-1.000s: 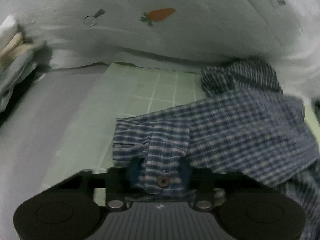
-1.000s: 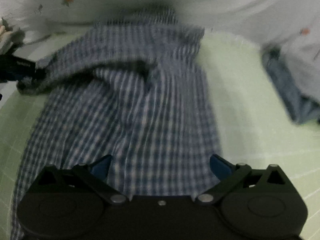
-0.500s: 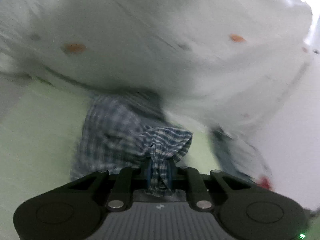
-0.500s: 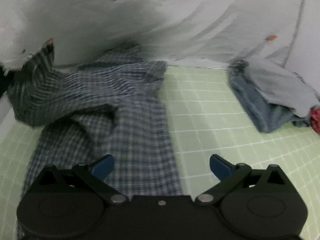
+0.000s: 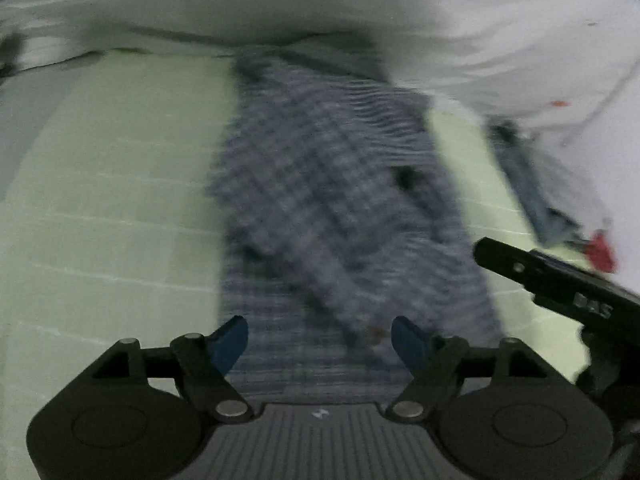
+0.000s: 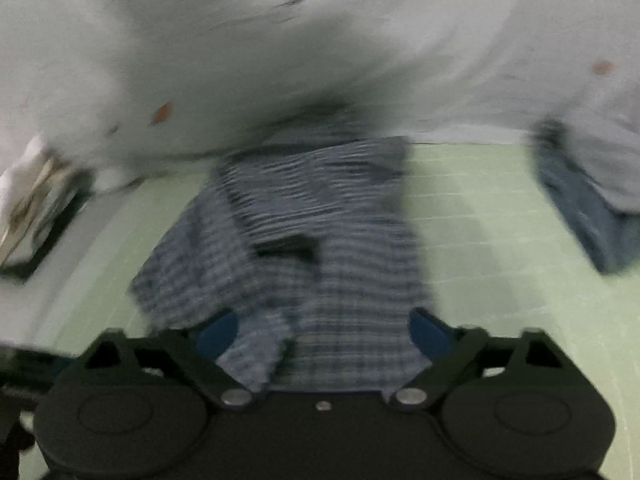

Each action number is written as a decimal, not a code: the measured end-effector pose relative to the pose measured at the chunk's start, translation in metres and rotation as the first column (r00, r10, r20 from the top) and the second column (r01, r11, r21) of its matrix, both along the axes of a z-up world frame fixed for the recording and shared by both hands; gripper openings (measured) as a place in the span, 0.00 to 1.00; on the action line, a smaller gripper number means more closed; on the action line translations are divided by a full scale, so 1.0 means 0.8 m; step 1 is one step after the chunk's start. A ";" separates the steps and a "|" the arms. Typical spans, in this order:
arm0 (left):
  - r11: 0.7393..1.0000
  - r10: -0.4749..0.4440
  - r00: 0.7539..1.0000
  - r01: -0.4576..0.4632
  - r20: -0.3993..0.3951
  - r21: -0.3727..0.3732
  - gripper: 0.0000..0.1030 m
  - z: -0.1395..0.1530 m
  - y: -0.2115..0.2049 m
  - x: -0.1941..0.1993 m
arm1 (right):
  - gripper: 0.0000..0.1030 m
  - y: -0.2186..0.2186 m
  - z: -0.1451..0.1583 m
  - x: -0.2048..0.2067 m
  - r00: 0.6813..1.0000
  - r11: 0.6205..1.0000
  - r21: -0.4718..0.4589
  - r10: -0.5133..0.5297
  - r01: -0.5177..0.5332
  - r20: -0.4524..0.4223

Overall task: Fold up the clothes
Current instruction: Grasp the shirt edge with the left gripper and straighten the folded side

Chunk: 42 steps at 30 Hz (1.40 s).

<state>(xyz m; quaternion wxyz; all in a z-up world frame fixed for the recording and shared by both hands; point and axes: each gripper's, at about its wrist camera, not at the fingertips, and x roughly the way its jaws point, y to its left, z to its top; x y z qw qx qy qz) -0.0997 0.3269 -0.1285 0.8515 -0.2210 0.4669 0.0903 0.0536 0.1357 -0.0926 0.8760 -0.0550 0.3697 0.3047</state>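
A blue-and-white checked shirt (image 5: 332, 208) lies lengthwise on a pale green gridded mat (image 5: 112, 208), its sides folded inward; both views are blurred. My left gripper (image 5: 320, 340) is open and empty over the shirt's near end. My right gripper (image 6: 324, 332) is open and empty over the near end of the shirt (image 6: 320, 248) on the mat (image 6: 500, 248). The right gripper's black body (image 5: 560, 288) shows at the right edge of the left wrist view.
A white sheet with small orange prints (image 6: 280, 60) hangs behind the mat. A heap of blue denim clothes (image 6: 588, 216) lies at the mat's right side, with something red (image 5: 600, 252) beside it. A stack of light items (image 6: 36, 204) sits at the far left.
My left gripper was shut on a bunch of the shirt's cloth; now it is open and the cloth lies folded over the shirt. Both grippers now sit at the shirt's near end.
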 end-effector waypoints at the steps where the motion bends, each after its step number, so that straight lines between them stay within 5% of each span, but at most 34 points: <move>1: 1.000 0.021 0.999 -0.021 -0.025 0.012 0.80 -0.003 0.005 -0.001 | 0.70 0.012 -0.004 -0.003 0.999 0.999 -0.023 0.042 -0.041 0.006; 2: 0.999 0.042 0.998 -0.041 -0.050 0.023 0.80 -0.006 0.010 -0.002 | 0.53 0.023 -0.009 -0.005 0.997 0.996 -0.048 0.071 -0.070 0.007; 6: 0.996 0.088 0.994 -0.087 -0.066 0.017 0.80 -0.010 0.031 -0.007 | 0.31 0.045 -0.026 -0.005 0.991 0.987 -0.103 0.119 -0.124 -0.054; 8: 0.995 0.101 0.993 -0.100 -0.058 0.019 0.80 -0.006 0.035 -0.010 | 0.02 0.043 -0.026 -0.007 0.990 0.988 -0.084 0.127 -0.132 -0.062; 17: 0.996 0.074 0.997 -0.073 -0.022 0.056 0.80 0.018 0.000 -0.033 | 0.01 -0.003 0.022 -0.054 0.992 0.990 0.068 0.124 -0.126 0.028; 22: 0.991 0.033 0.998 -0.027 -0.047 0.128 0.80 0.021 -0.042 -0.056 | 0.01 -0.050 0.010 -0.088 0.998 0.997 0.070 0.041 -0.038 -0.047; 30: 0.992 -0.018 0.993 0.032 -0.115 0.121 0.80 0.005 -0.092 -0.097 | 0.01 -0.113 -0.007 -0.129 0.986 0.994 0.086 -0.052 0.066 -0.158; 42: 0.984 -0.002 0.976 0.040 -0.217 0.172 0.80 -0.020 -0.106 -0.136 | 0.01 -0.141 -0.051 -0.152 0.941 0.986 0.054 -0.135 0.159 -0.309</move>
